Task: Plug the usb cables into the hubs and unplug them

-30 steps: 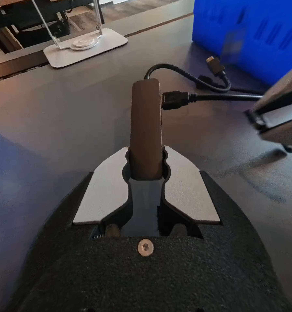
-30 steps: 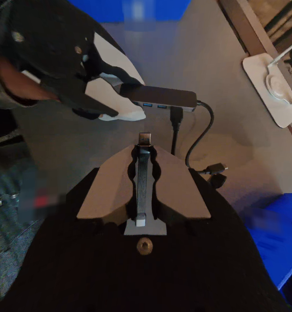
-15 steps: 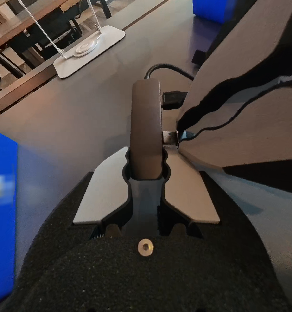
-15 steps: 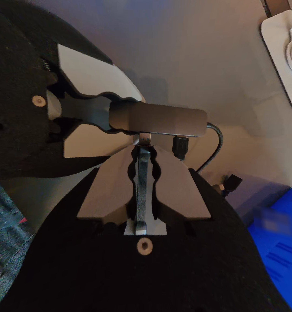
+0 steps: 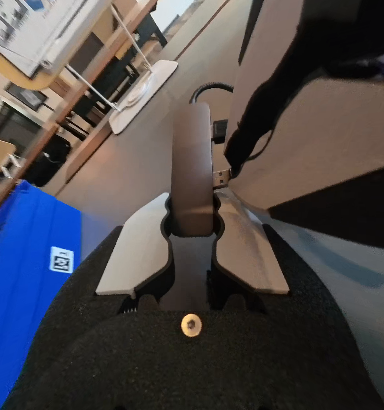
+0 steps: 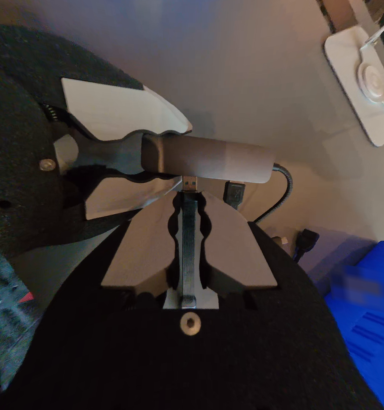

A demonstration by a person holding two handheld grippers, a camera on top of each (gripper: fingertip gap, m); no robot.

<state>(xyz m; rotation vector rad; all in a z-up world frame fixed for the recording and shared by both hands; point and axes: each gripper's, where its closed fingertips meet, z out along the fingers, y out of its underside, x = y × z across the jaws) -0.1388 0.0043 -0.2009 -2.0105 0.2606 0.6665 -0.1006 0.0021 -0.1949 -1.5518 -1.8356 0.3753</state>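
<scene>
Since a second ago my right gripper [image 6: 189, 190] has carried its plug [image 6: 189, 183] up to the hub [image 6: 208, 158], metal tip at a side port, fingers clenched on the cable. My left gripper [image 5: 191, 199] stays clamped on the hub's end.

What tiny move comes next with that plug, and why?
Probably push straight in: the right gripper holds the USB plug with its metal tip at the hub, much metal still showing, while the left gripper clamps the hub's end.
</scene>
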